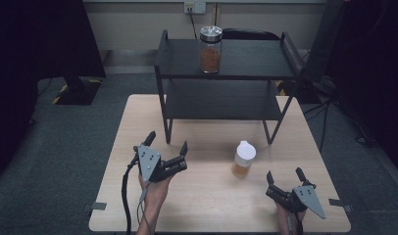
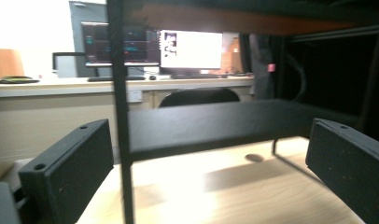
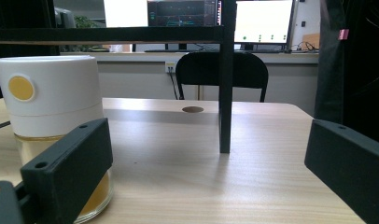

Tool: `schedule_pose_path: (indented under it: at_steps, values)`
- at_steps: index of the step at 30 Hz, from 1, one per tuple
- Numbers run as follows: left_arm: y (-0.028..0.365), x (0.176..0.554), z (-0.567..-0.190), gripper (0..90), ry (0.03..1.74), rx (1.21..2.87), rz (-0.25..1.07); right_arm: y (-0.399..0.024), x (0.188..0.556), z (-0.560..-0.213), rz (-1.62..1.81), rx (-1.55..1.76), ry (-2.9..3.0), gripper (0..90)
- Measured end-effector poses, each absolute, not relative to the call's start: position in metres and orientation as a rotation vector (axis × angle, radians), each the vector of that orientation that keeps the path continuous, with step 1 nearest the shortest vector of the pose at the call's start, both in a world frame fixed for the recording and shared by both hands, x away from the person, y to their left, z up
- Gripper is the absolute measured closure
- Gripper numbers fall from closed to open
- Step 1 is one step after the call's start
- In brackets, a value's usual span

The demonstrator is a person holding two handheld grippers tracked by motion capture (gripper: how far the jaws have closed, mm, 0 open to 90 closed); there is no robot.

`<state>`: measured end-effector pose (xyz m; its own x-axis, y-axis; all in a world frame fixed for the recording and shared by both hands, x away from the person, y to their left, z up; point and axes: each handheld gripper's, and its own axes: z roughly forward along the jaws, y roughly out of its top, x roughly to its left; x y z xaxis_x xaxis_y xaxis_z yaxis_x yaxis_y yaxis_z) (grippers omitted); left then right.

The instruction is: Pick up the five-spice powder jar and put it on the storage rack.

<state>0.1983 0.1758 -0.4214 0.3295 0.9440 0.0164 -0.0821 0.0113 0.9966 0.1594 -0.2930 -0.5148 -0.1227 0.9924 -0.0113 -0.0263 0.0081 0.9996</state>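
A jar with a white lid (image 1: 244, 159) and amber contents stands on the wooden table (image 1: 207, 200), in front of a black two-tier shelf (image 1: 221, 73). On the shelf's top tier stands a glass jar with a silver lid (image 1: 210, 49), filled with brown pieces. My left gripper (image 1: 166, 141) is open, held just before the shelf's front left leg (image 2: 120, 112). My right gripper (image 1: 284, 175) is open too, near the table's front right; in the right gripper view the white-lidded jar (image 3: 52, 116) stands just ahead of its left jaw.
The shelf's front right leg (image 3: 226, 79) stands ahead in the right gripper view. A black chair (image 3: 222, 74) and a desk with monitors (image 3: 262, 21) lie beyond the table. A dark stand (image 1: 77, 88) is on the floor at left.
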Motion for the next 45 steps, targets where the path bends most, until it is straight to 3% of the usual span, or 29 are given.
schedule_pose_path:
  at_steps: [6,13,24,45]
  values:
    - [0.186,0.192,-0.443,0.4,0.950,1.310,0.956,-0.292,0.159,-0.515,1.301,1.125,1.281,0.0]
    - [0.187,0.183,-0.483,1.7,0.901,1.231,1.014,-0.292,0.159,-0.515,1.298,1.126,1.279,0.0]
    - [0.190,0.175,-0.500,0.4,0.919,1.331,0.975,-0.291,0.159,-0.515,1.295,1.128,1.276,0.0]
    - [0.188,0.173,-0.519,0.0,0.930,1.323,0.935,-0.290,0.159,-0.515,1.291,1.131,1.274,0.0]
